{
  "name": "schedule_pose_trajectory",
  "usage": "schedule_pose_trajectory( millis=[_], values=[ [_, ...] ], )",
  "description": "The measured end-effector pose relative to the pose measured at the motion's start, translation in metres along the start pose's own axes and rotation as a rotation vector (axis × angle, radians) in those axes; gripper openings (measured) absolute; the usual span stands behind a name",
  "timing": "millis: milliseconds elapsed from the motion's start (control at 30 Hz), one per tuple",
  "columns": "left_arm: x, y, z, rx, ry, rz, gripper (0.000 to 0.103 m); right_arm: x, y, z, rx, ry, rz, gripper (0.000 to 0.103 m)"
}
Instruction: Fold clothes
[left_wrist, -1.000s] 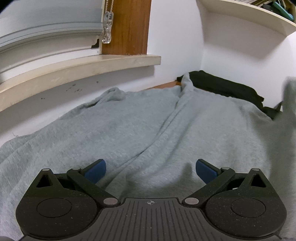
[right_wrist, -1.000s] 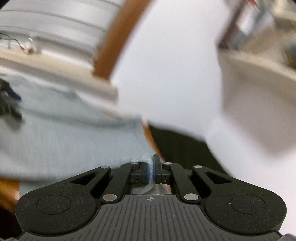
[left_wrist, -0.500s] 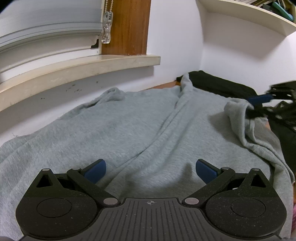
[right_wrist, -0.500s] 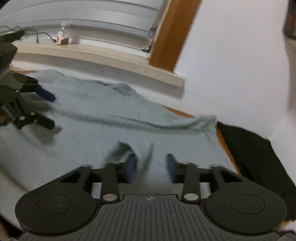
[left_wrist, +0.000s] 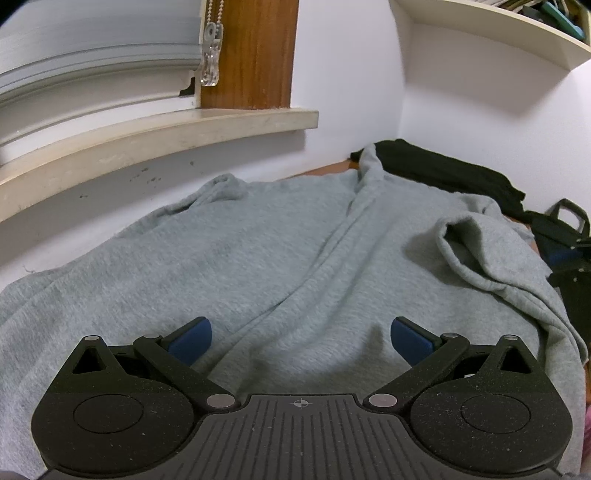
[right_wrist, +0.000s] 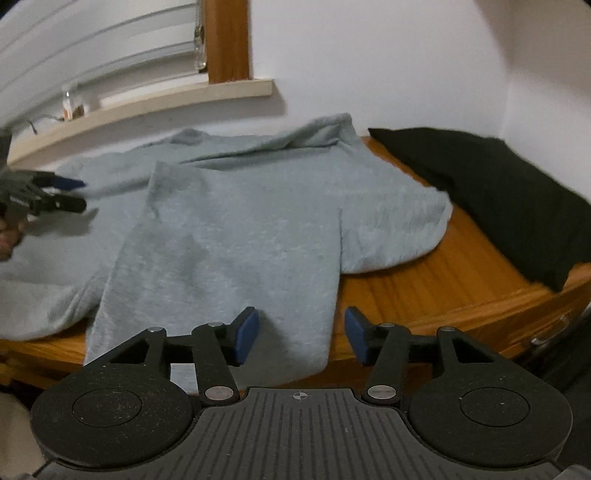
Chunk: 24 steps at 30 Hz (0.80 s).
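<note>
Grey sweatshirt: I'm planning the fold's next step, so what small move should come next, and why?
Probably bring the left gripper down to pinch the grey sweatshirt beneath it and fold that side inward. Its jaws are open above the spread cloth, while the other side already lies folded over and the right gripper is open, holding nothing.

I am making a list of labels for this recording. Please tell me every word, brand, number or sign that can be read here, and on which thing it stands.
None can be read.
grey sweatshirt: no print shows.
black garment: no print shows.
small bottle on the sill: too blurred to read.
</note>
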<state>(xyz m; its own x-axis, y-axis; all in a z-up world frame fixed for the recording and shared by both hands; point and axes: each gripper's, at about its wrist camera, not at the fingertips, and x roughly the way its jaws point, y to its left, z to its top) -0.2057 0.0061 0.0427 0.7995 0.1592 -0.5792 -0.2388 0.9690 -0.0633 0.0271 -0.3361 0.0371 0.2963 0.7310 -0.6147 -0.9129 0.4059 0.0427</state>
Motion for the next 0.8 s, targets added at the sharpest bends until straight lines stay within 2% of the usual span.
schedule_pose_trajectory(
  millis=[67,133,167,267,467,633,800],
  values=[
    [0.0,0.0,0.0,-0.003,0.001,-0.001,0.103,0.001,-0.002,-0.003,0.013,-0.009,0.032,0.04],
    [0.0,0.0,0.0,-0.001,0.002,0.0,0.103,-0.001,-0.002,-0.005,0.016,-0.017,0.066,0.011],
    [0.0,-0.001,0.0,0.0,0.003,0.0,0.103,-0.003,-0.001,-0.005,0.014,-0.017,0.078,0.008],
    [0.0,0.0,0.0,0.003,0.005,-0.001,0.103,-0.017,0.003,-0.005,-0.04,-0.034,0.058,0.006],
    [0.001,-0.001,-0.001,0.0,0.003,0.0,0.103,-0.083,-0.015,0.016,-0.075,-0.113,-0.034,0.003],
    [0.001,-0.002,-0.001,0.006,0.001,0.004,0.103,-0.145,-0.031,0.033,-0.098,-0.198,-0.16,0.003],
    [0.001,-0.002,-0.001,0.005,-0.001,0.003,0.103,-0.18,-0.043,0.056,-0.1,-0.277,-0.263,0.003]
  ],
)
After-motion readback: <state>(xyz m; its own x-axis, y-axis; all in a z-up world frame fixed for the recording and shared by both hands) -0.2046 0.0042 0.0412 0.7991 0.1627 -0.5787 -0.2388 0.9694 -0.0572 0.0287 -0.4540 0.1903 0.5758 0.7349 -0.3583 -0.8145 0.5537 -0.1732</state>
